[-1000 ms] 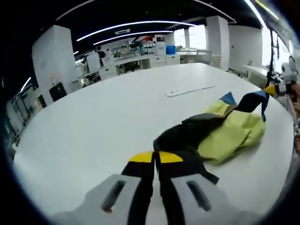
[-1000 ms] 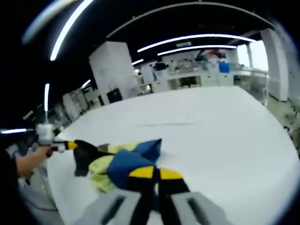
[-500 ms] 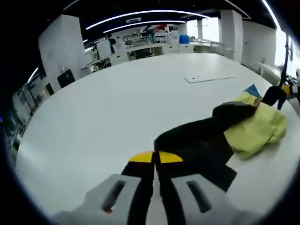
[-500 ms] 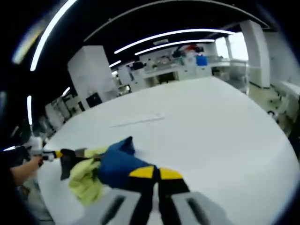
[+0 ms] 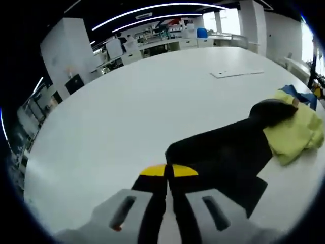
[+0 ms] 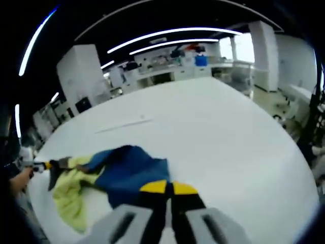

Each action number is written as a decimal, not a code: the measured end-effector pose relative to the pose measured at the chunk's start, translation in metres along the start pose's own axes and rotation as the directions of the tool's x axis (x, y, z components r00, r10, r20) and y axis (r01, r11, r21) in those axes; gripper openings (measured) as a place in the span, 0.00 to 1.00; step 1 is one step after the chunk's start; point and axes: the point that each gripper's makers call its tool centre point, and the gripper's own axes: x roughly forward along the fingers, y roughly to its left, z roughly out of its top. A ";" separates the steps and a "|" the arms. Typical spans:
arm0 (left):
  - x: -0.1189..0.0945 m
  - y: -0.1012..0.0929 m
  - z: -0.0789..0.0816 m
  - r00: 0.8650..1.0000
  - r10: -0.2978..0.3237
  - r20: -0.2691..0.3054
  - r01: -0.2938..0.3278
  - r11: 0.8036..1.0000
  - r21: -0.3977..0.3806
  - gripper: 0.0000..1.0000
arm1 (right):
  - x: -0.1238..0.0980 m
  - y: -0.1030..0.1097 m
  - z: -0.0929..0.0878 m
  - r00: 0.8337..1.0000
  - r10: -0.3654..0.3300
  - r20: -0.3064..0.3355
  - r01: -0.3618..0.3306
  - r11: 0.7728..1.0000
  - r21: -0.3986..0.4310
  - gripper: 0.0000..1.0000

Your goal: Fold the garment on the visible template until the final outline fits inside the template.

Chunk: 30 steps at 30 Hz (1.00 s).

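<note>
Now each hand-held gripper (image 5: 168,172) (image 6: 168,188) pinches the garment (image 5: 238,152), stretched between them.

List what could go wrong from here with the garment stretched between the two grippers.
1. The left gripper is shut on the black part and the right gripper on the blue part of the garment; pulling further apart could slip cloth out of either jaw pair.
2. The yellow part stays bunched mid-span, so folds may set crooked.
3. The flat white sheet, possibly the template, lies apart from the garment; folding here may miss it.
</note>
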 end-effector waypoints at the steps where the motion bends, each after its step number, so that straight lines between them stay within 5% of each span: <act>1: -0.002 -0.001 0.000 1.000 0.007 -0.004 -0.007 1.000 0.002 0.00 | 0.000 -0.003 0.000 1.000 -0.005 -0.002 0.005 1.000 0.000 0.00; 17: -0.002 0.007 0.001 1.000 0.024 -0.005 -0.025 0.999 -0.033 0.00 | -0.009 -0.054 -0.011 0.986 -0.155 -0.058 0.152 0.987 -0.055 0.00; 27: -0.001 0.013 0.002 1.000 0.025 0.004 -0.024 0.999 -0.031 0.00 | -0.007 -0.065 -0.014 0.985 -0.156 -0.074 0.152 0.986 -0.063 0.00; 30: -0.002 0.013 0.002 1.000 0.022 0.008 -0.022 0.999 -0.046 0.00 | -0.010 -0.061 -0.013 0.985 -0.155 -0.071 0.138 0.969 -0.205 0.00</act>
